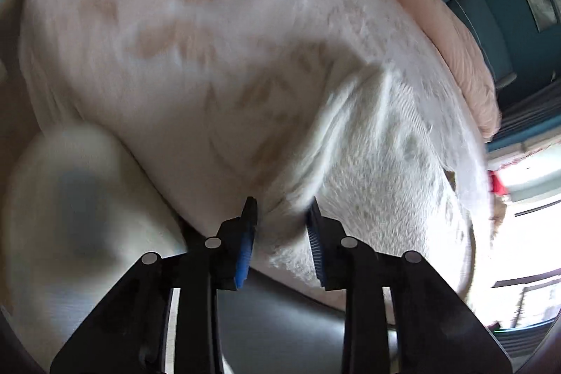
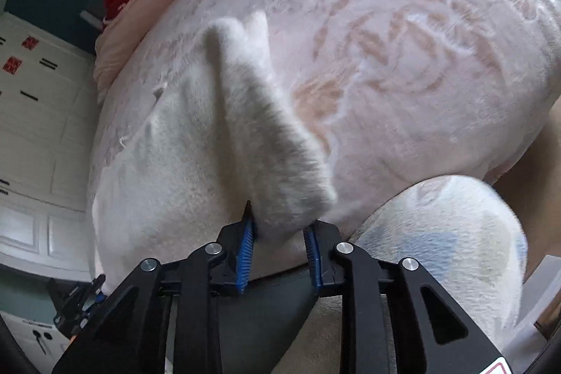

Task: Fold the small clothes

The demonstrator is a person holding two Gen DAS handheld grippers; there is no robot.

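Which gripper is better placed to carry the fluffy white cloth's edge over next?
Probably the right gripper: it visibly pinches a raised flap of the fluffy white cloth. The left gripper's hold looks blurred and low.

My left gripper [image 1: 282,216] and right gripper [image 2: 282,223] match: black linkage arms, silver rivets, ribbed blue pads [image 2: 245,255] inside each finger.

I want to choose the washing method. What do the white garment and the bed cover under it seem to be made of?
White garment: probably fleece or plush, matte; its surface and edges look fuzzy. Bed cover: seems a thin woven or lace-like cloth, pale with a beige flower pattern and a slight sheen.
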